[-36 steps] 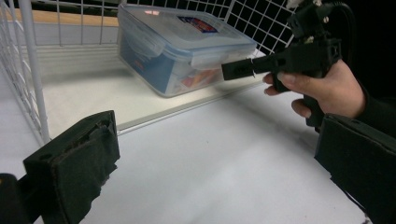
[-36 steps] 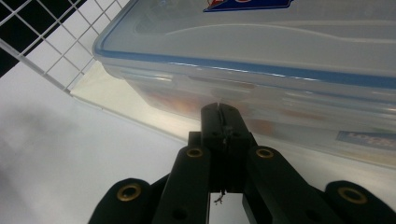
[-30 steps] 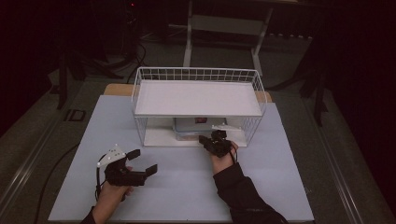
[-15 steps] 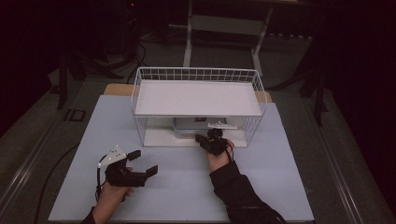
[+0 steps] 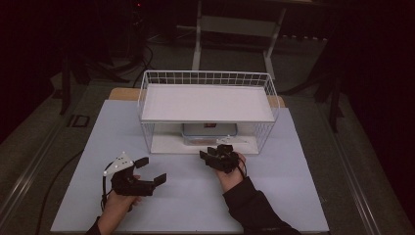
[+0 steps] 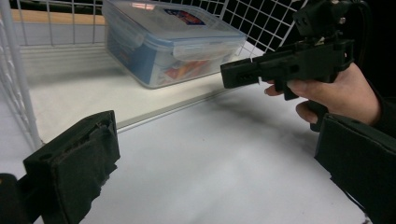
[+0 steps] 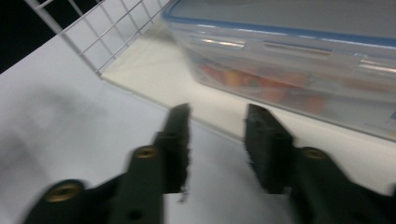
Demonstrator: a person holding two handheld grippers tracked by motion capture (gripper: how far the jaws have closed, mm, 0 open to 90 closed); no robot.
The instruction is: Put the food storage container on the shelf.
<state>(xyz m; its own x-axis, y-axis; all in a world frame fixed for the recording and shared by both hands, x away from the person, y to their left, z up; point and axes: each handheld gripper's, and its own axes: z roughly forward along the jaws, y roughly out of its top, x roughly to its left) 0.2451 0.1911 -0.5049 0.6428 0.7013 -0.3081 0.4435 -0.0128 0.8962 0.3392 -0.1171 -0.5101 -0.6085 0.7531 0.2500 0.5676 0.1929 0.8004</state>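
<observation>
A clear plastic box with a blue lid and a red label sits on the lower level of a white wire rack, under its upper shelf. My right gripper hovers just in front of the rack's open front. In the right gripper view it is open with nothing between its jaws, and the box lies close ahead. My left gripper is held over the white table, near left, wide open and holding nothing. The left gripper view has the box and the other gripper ahead.
The rack's upper shelf is a bare white board. The rack's wire side walls flank the lower level. Dark floor and a metal stand lie beyond the table's far edge.
My right gripper has shifted slightly left and a little nearer the person along the rack's front. The left gripper has stayed put.
</observation>
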